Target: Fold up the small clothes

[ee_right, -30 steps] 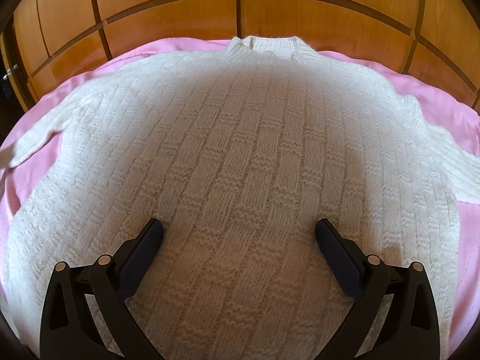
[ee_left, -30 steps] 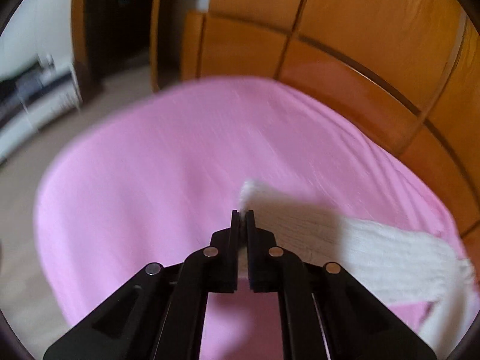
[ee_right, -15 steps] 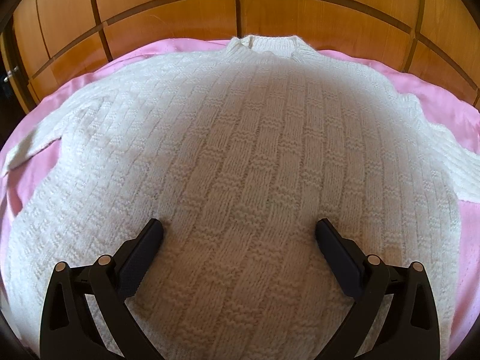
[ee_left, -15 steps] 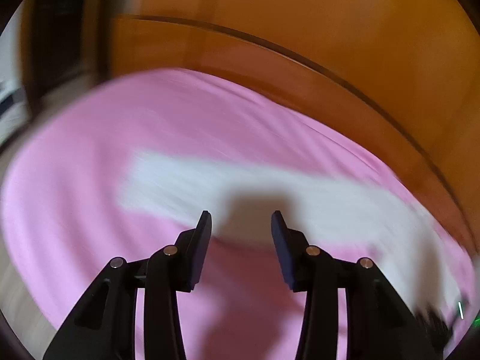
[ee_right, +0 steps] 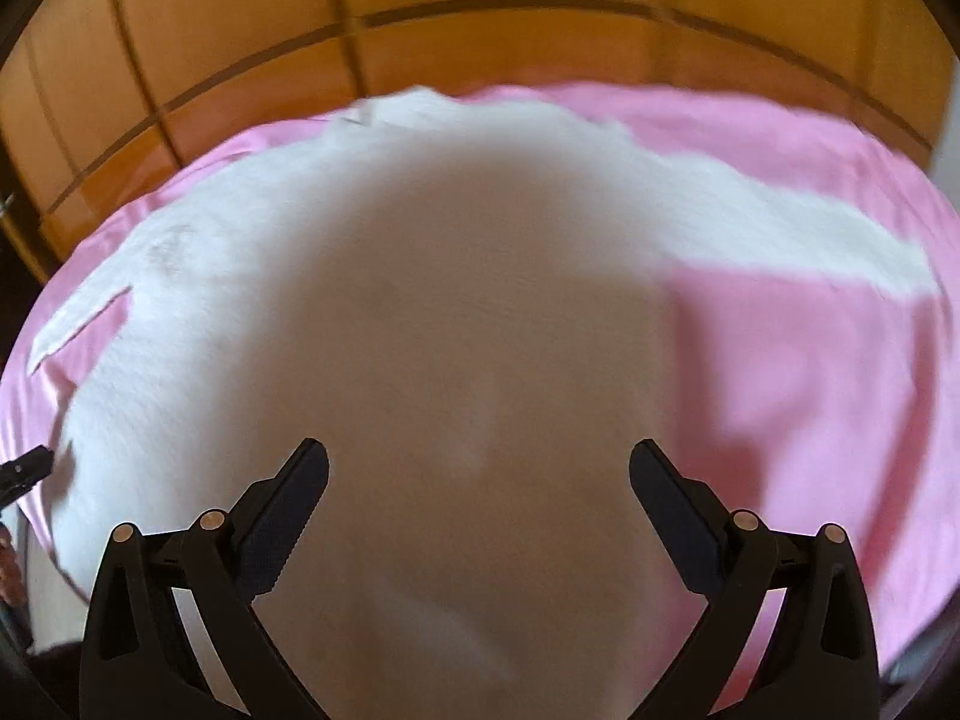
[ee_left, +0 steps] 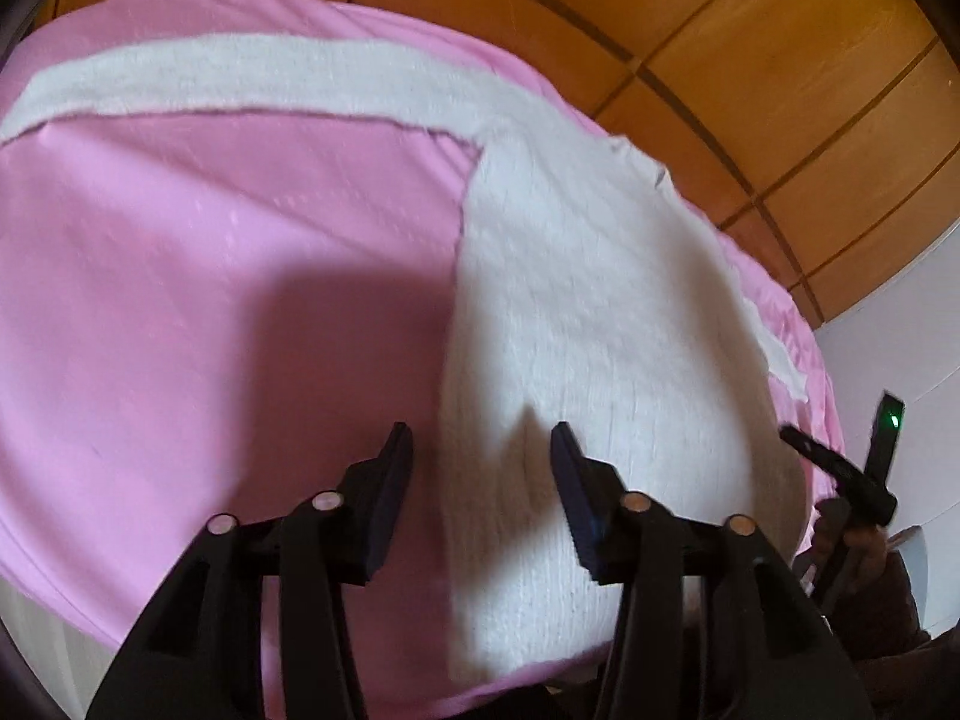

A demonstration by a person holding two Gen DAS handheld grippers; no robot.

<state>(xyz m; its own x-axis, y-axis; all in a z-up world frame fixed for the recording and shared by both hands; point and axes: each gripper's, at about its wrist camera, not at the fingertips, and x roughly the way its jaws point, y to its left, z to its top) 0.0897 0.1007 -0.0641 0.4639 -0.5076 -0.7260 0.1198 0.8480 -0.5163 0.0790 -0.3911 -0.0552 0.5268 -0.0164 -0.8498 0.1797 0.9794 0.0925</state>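
White knit, one sweater [ee_left: 588,312] is lying flat on the pink sheet [ee_left: 210,252], collar toward the wooden panelled edge, two sleeves spreading out to the sides. One left gripper [ee_left: 480,456] is hanging over the sweater's side edge near the front edge, jaws narrowing with nothing pinched. One right gripper [ee_right: 479,468] is hovering above the body, jaws wide apart and empty.

White sweater [ee_left: 588,300], pink sheet [ee_left: 210,300], orange-brown wood panels [ee_left: 750,48], black tongs [ee_left: 480,462]
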